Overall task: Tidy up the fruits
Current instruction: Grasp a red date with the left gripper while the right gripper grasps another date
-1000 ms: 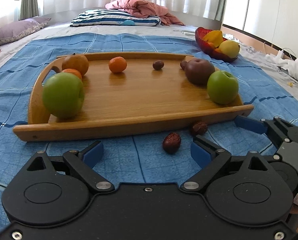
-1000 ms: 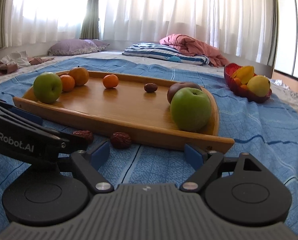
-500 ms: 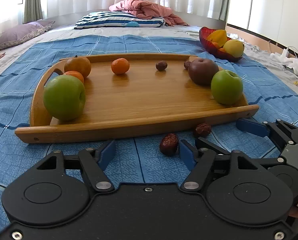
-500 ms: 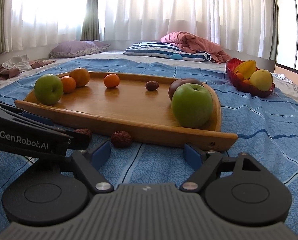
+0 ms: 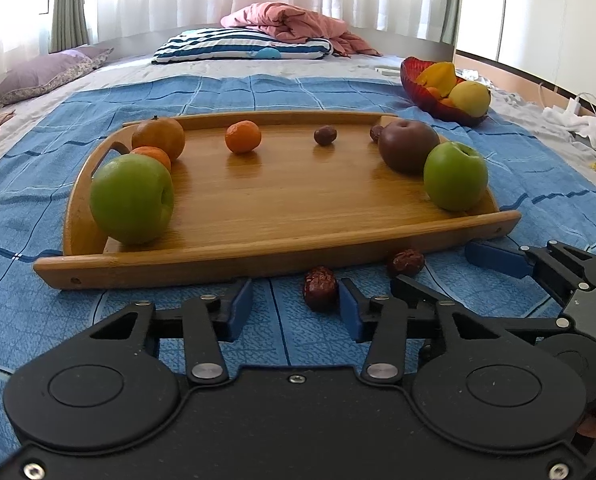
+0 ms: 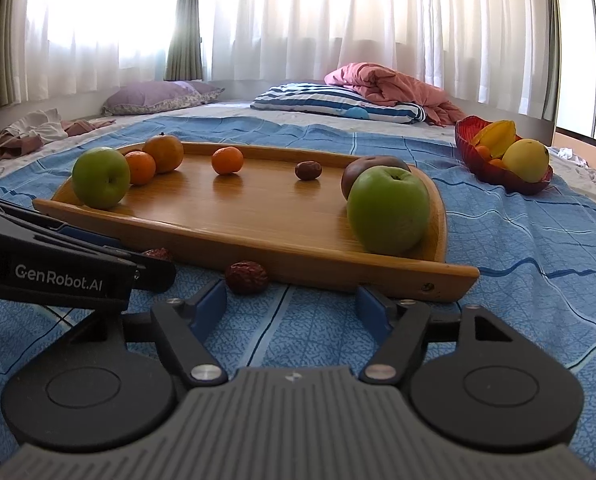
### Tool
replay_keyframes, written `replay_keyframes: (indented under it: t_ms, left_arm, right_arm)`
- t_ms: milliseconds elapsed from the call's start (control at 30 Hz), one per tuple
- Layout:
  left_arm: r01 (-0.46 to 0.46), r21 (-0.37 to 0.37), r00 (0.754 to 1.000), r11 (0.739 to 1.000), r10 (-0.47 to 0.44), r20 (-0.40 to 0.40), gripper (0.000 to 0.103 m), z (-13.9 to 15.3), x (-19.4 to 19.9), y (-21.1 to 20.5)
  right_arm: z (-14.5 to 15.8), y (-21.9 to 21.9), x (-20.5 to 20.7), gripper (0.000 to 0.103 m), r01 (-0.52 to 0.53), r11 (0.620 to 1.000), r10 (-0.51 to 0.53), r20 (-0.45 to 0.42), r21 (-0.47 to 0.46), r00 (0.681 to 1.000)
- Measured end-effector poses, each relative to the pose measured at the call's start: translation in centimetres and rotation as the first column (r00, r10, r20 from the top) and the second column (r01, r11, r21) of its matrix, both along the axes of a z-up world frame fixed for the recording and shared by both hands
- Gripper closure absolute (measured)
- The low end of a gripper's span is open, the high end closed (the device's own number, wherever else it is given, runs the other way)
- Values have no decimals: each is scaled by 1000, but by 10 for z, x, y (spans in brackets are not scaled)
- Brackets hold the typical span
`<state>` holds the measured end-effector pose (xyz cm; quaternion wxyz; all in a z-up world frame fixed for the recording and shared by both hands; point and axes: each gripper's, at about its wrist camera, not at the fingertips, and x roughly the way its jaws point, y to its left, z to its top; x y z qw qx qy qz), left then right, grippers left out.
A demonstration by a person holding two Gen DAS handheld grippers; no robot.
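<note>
Two wrinkled red dates on the blue bedspread, just off the near edge of the wooden tray: left date between the closing jaws of the left gripper, close by the right pad, the left pad well short of it, so not yet gripped; right date just ahead of the left pad of the right gripper, jaws closing too, nothing clamped

On the tray: green apple at the near left corner, small orange and larger orange behind it, mandarin and a dark date toward the far edge, brown apple and second green apple at the right end

Beyond the tray's far right corner, red bowl with yellow fruit; striped pillow and pink blanket at the bed's far edge
</note>
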<state>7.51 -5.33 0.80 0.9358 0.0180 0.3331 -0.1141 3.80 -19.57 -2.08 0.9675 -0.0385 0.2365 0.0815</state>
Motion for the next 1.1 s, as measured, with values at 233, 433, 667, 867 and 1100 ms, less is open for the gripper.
replay_keyframes:
  t_ms: [233, 433, 667, 867, 1100]
  left_arm:
    - [-28, -10, 999, 1000, 28, 17, 65, -2, -3, 2]
    - [-45, -21, 999, 999, 45, 22, 76, -2, -5, 7]
    - [-56, -38, 998, 998, 56, 12, 80, -1, -4, 13]
    - [-56, -21, 998, 998, 57, 13, 82, -1, -4, 12]
    - [-56, 2, 998, 998, 56, 25, 85, -1, -6, 8]
  right_arm:
    - [2, 11, -2, 43, 1, 999, 0, 8, -33, 1000]
    - [4, 19, -2, 53, 4, 1000, -4, 1, -23, 1000]
    - [4, 25, -3, 60, 2, 1000, -2, -5, -2, 1000]
    - [5, 28, -4, 67, 11, 1000, -10, -7, 17, 1000]
    - [6, 27, -4, 75, 27, 999, -26, -6, 35, 1000]
